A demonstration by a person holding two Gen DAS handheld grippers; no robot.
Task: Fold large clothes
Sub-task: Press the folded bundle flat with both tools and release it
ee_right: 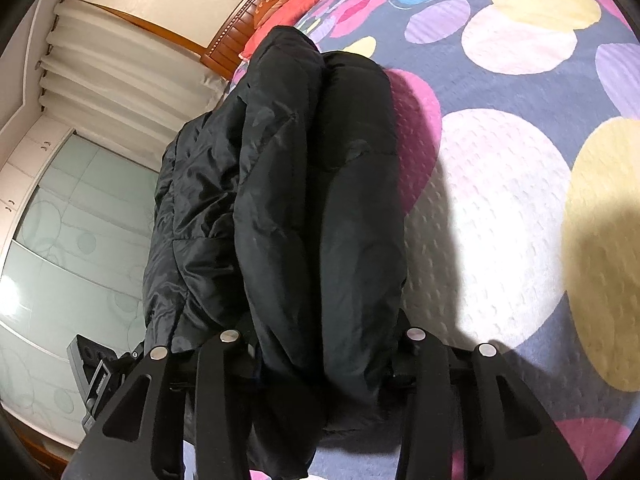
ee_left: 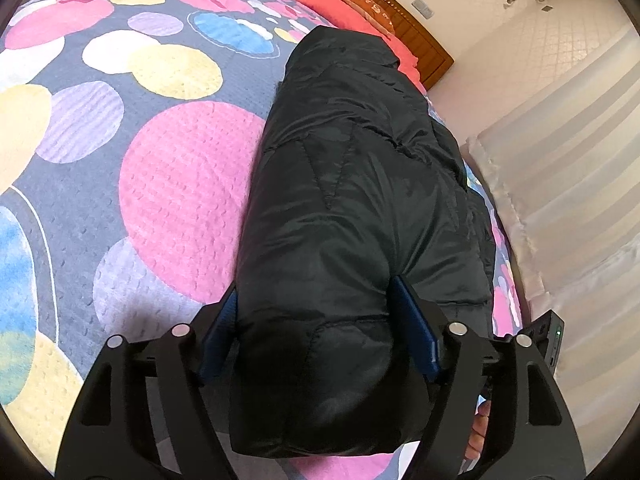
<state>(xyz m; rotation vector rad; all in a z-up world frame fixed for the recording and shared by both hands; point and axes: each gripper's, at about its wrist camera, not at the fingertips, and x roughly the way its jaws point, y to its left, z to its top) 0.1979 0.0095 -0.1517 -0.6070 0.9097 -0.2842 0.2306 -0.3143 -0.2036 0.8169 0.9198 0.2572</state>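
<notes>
2 grippers clamp 1 black puffer jacket [ee_left: 352,184] on the bed [ee_left: 120,128].
Left gripper [ee_left: 316,320] and right gripper [ee_right: 320,340] fingers pinch its bunched end; lengthwise folding looks done, the crosswise fold remains.

Both views bright, even indoor light, colours saturated. Strong fisheye bending; dark vignette at corners. Right wrist view: hard dark shadow on bedspread [ee_right: 500,208] right of black jacket [ee_right: 320,200]; white glare spot on glossy wardrobe door [ee_right: 8,296] at left edge. Jacket folds mostly lost in black, faint sheen only. Left wrist view: bedspread slightly soft near bottom edge.
</notes>
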